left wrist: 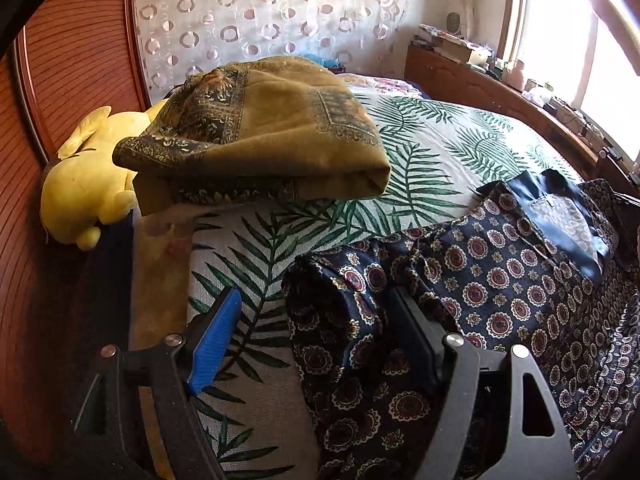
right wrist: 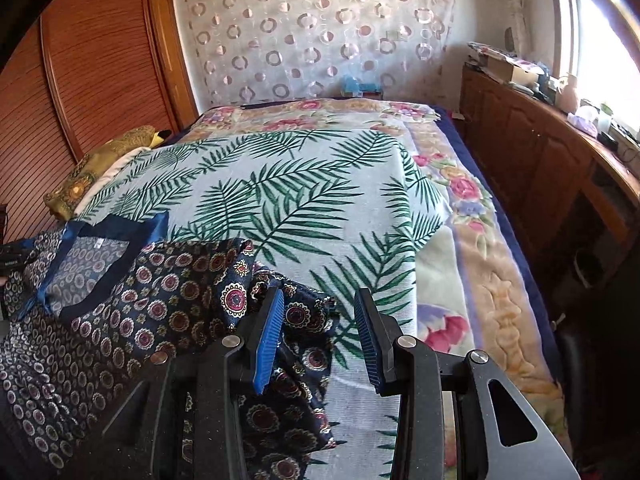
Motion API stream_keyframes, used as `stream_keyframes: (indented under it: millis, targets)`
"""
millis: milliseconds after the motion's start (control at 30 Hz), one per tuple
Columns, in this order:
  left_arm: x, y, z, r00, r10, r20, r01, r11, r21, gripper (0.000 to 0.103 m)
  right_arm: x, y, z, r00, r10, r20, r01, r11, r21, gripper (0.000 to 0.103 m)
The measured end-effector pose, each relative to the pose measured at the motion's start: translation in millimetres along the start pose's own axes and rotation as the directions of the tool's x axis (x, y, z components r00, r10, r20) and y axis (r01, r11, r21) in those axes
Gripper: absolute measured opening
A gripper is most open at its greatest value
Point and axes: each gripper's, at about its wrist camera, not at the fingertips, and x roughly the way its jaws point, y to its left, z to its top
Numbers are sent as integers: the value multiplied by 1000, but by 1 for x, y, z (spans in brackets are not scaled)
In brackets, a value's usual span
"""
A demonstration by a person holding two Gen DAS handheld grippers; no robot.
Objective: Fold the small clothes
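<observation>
A navy top with red medallion print (left wrist: 520,280) lies spread on the palm-leaf sheet (left wrist: 420,152); its satin collar (left wrist: 560,208) faces up. My left gripper (left wrist: 316,300) is open over the garment's left sleeve edge; the sleeve cloth lies between the jaws and over the right finger. In the right wrist view the same top (right wrist: 120,300) lies at the left, and its right sleeve (right wrist: 296,312) runs under my right gripper (right wrist: 320,300). The right gripper is open, with the sleeve edge between the blue pads (right wrist: 268,340).
A folded olive patterned cloth (left wrist: 256,136) lies on the bed's left side, next to a yellow plush toy (left wrist: 88,184). A wooden wardrobe (right wrist: 88,60) stands left. A cluttered wooden cabinet (right wrist: 540,148) runs along the right under the window. A floral blanket (right wrist: 472,220) lies under the sheet.
</observation>
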Motion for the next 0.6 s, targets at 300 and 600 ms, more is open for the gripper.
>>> stream_keyframes:
  millis: [300,600]
  targets:
    - [4,0,1,1000,1,-16,-1,1000,-3,77,10,0,5,999,-10,-37,10,1000,-6,38]
    - [-6,3,3,1000,4,24,-3,1000,-21,77,-3,23,7,1000,-4,-19,2,997,-72,54]
